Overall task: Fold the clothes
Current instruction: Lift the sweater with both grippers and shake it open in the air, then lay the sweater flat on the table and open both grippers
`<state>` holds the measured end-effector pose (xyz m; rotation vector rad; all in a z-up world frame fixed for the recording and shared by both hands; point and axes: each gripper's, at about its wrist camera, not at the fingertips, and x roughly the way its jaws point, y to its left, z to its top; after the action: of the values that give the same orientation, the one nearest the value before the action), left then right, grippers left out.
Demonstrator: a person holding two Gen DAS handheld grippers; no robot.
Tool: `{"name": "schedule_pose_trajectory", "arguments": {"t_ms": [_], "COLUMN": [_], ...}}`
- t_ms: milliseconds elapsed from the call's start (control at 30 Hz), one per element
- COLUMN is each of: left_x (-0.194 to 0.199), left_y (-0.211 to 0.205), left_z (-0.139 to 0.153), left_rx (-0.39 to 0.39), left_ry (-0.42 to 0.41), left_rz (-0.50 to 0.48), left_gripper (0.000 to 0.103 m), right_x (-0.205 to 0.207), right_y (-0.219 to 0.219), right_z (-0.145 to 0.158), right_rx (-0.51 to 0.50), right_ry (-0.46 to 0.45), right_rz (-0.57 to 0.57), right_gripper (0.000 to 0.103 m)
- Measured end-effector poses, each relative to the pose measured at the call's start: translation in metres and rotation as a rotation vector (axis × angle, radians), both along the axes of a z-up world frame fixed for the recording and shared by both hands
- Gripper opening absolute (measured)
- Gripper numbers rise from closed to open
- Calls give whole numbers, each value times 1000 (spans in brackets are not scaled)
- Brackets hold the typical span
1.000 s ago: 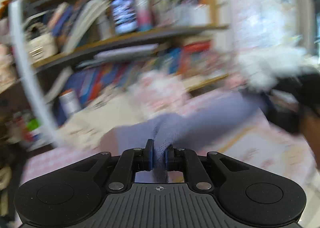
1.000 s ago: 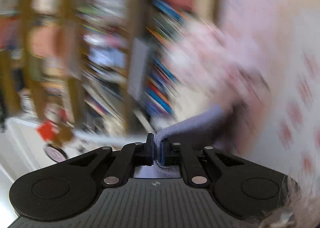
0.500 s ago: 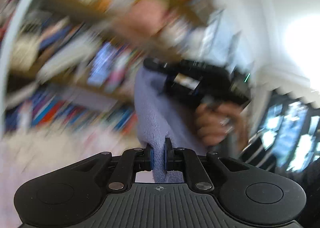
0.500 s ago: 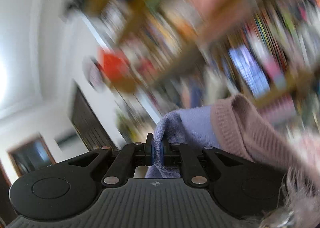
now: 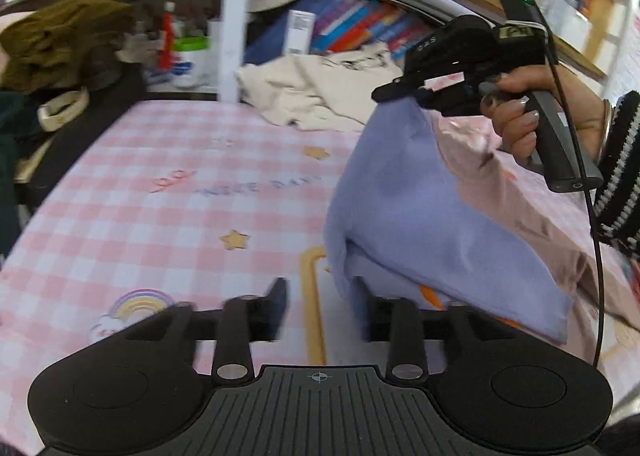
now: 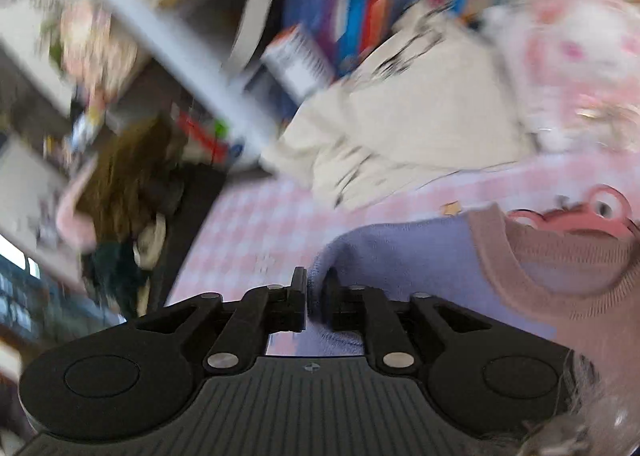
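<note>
A wide stretch of the pink checked surface (image 5: 160,192) lay bare toward 10 o'clock, bounded at 12 by a cream garment (image 5: 320,92) under the bookshelf (image 5: 360,24). The lavender sweater (image 5: 420,208), pink-collared, draped at 2 o'clock. The left tool (image 5: 320,308) was opening, fabric brushing one finger; the right tool (image 6: 314,296) was opening with cloth between its jaws.

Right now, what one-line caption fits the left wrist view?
Left claw opening beside a lavender knit sweater draped from the right claw over a pink checked bedsheet.
</note>
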<state>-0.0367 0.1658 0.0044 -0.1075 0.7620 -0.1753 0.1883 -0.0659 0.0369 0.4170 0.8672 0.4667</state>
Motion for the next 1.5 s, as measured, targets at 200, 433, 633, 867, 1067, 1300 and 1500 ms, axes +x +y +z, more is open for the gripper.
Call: {"name": "schedule_pose_trajectory", "arguments": {"t_ms": [200,433,633,867,1067,1300,1500], "left_x": [1,24,32,42,20,8,-1], "left_y": [-19,-31,-42,-45,1,21,-29], "left_z": [-10,-33,-30,-49,-21,-41,-6], "left_rx": [7,-164,-299,-257,-232,191,391], "left_ry": [48,191,217,281,190,247,-14], "left_rz": [-39,-49,-91,-39,8,63,-23], "left_gripper": [69,68,65,4,4,14,20], "right_x": [-42,-163,-262,-289,-276,-239,-239], "right_y": [-23,-121,-166,-158,-142,-131,-138], "right_z": [1,-37,-62,-84,-88,-91,-87], "right_rx": [-120,-309,-411,-449,-496,-613,-464], "right_ry": [-97,-13,110,192,157,45,167], "right_rz": [26,-106,-267,-281,-173,-162,-170], "right_gripper": [55,55,55,49,10,10,10]}}
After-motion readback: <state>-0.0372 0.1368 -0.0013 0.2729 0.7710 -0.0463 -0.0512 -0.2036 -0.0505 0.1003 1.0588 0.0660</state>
